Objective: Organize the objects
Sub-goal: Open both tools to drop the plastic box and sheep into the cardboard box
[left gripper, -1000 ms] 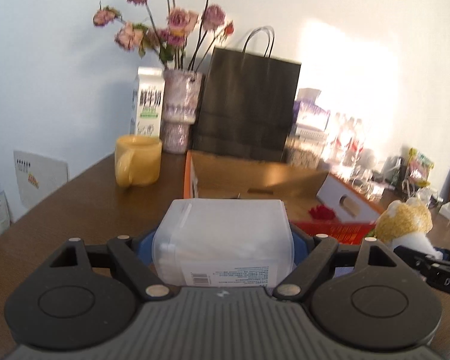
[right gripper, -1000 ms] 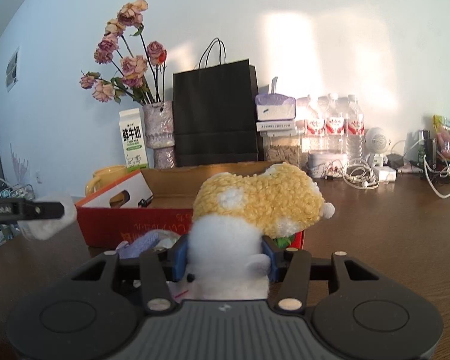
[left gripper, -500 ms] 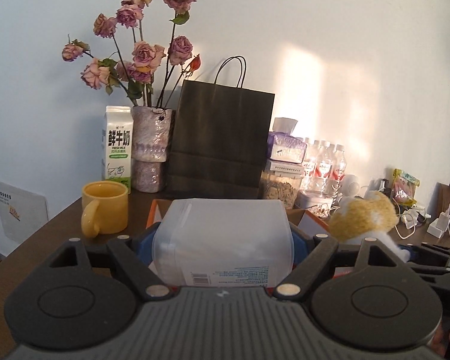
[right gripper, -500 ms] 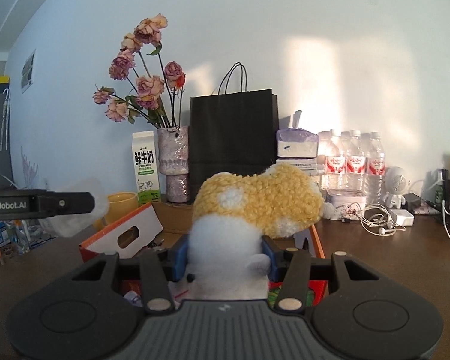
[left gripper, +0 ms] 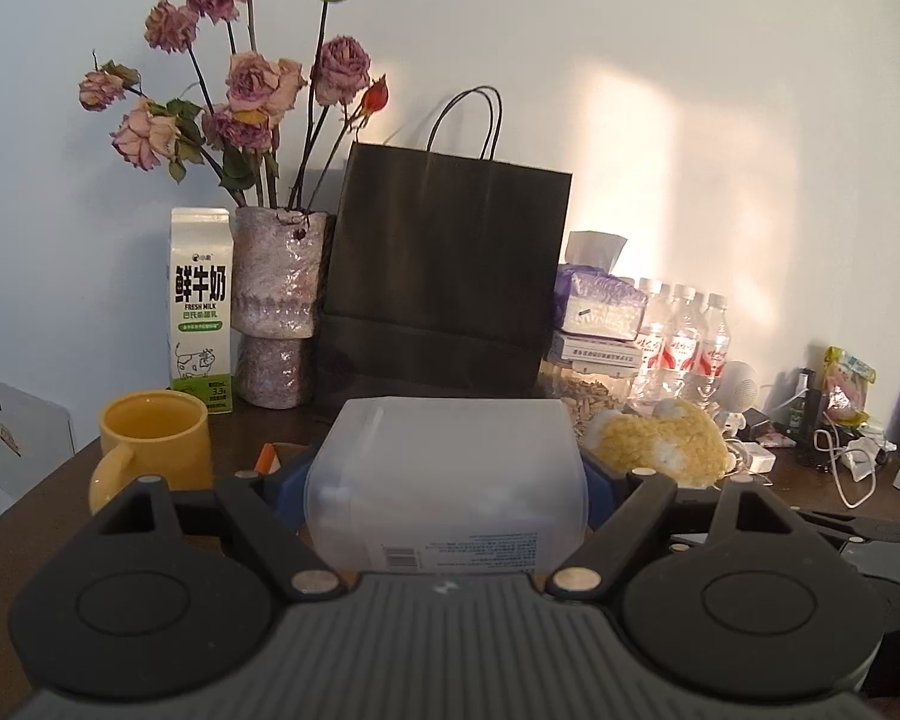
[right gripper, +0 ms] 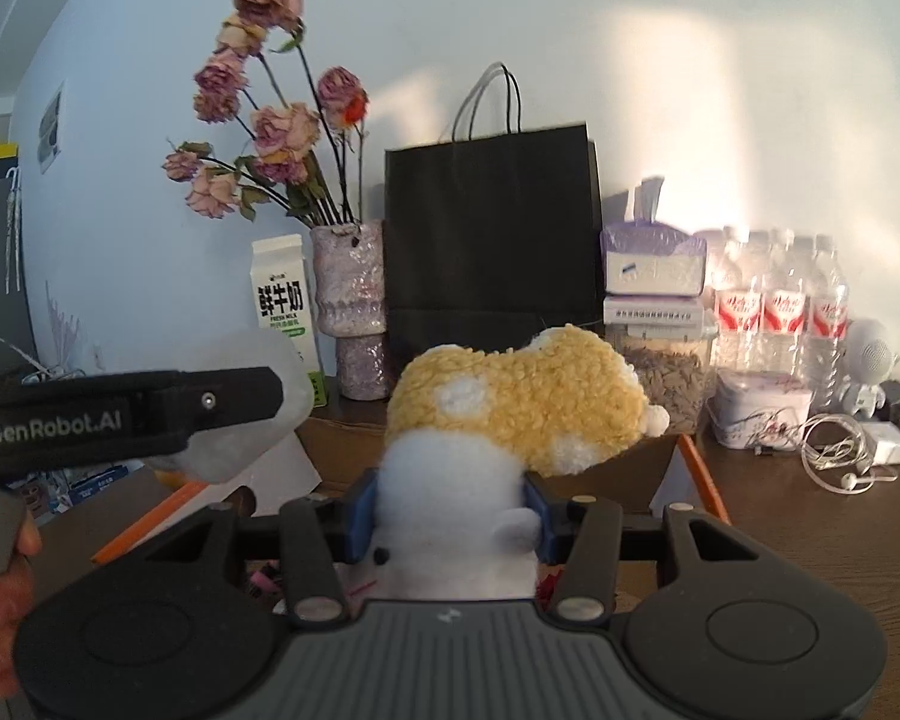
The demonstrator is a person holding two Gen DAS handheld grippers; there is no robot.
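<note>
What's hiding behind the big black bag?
Behind the black paper bag only the white wall shows above it. The bag covers whatever stands directly behind it. The flower vase and tissue pack stand beside it.

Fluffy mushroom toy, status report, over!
Right hand-held gripper shut on fluffy yellow-and-white mushroom toy. Left hand-held gripper shut on translucent plastic box. Nothing blocking.

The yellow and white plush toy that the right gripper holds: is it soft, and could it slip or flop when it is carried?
The plush toy looks soft: the right gripper pinches its white body narrow. It is probably light, and the fuzzy surface should resist slipping. The wide yellow top overhangs the fingers to the right, so it may wobble or droop when moved fast.
</note>
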